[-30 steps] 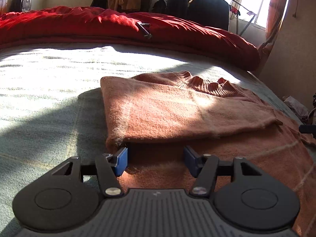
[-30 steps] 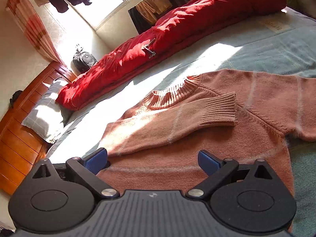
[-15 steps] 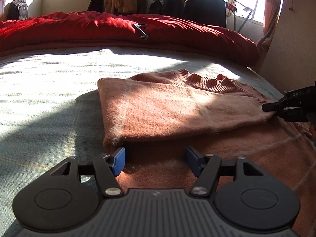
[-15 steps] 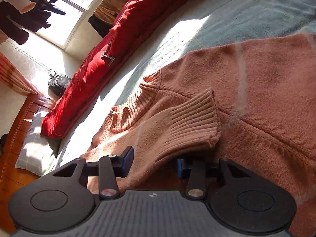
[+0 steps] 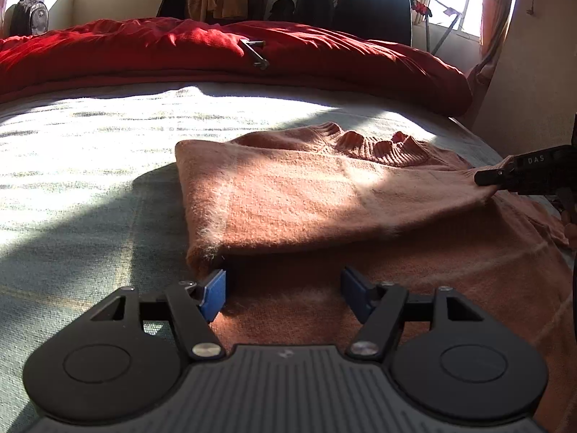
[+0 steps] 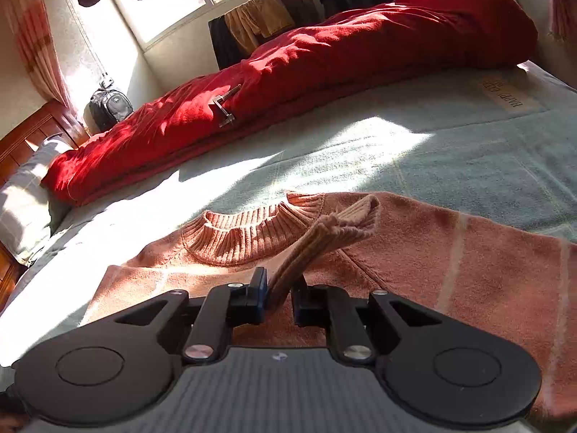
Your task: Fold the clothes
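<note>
Ribbed cuff (image 6: pixel 326 232) pinched — right tongs (image 6: pixel 279 294) low, level.

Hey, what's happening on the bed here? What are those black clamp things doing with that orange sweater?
A person is folding an orange sweater spread on the bed, using a handheld gripper in each hand. The right gripper is shut on the ribbed sleeve cuff, lifting it up near the collar. That sleeve is already laid across the sweater's body. The left gripper is open, low over the sweater by the folded edge, holding nothing. A red duvet is bunched along the bed's far side.
</note>
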{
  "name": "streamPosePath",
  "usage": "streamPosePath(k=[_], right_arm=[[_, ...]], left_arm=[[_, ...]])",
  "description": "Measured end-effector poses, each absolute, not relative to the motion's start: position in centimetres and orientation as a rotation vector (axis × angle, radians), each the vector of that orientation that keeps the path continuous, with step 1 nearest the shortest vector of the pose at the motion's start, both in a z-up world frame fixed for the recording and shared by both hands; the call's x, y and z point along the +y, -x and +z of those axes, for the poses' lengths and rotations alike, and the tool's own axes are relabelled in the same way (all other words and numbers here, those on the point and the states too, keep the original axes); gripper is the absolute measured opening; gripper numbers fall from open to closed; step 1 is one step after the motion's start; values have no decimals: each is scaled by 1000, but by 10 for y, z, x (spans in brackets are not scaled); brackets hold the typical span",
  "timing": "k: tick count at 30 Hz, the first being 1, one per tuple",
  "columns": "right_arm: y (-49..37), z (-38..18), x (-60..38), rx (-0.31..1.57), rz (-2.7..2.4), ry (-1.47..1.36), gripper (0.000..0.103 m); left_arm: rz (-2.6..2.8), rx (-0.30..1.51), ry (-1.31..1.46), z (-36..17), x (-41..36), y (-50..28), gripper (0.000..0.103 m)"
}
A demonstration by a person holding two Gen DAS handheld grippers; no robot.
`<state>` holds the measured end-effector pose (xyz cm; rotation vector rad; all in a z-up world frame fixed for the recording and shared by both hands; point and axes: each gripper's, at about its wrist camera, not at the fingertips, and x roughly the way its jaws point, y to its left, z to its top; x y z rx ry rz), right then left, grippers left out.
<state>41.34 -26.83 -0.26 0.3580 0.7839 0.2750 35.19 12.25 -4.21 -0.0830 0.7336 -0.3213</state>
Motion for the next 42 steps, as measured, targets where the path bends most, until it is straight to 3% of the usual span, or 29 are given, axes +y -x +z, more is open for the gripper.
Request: streamPosePath(k=[7, 9, 13, 15, 16, 24, 32, 38, 42], right_arm=[[-412, -28, -276, 818, 250, -390, 17], [-414, -21, -273, 837, 234, -364, 31], [-405, -15, -277, 871, 193, -365, 34], [-395, -8, -278, 861, 178, -354, 48], [-392, -2, -276, 849, 172, -331, 50], [-382, 39, -248, 701, 220, -143, 56], [-415, -16, -229, 862, 238, -123, 58], [-408, -25, -222, 837, 270, -121, 80], [-408, -26, -214, 830, 271, -109, 90]], left_arm=[[-361, 780, 67, -21, 122, -338, 72], [-386, 747, 73, -9, 124, -335, 72], [-418, 660, 84, 16, 124, -343, 76], [-395, 646, 54, 20, 121, -358, 76], [-382, 639, 30, 18, 117, -369, 76], [-337, 797, 29, -35, 115, -417, 76], [-337, 777, 23, -26, 122, -405, 76], [-358, 703, 27, -5, 113, -440, 76], [-320, 776, 86, -31, 116, -476, 76]])
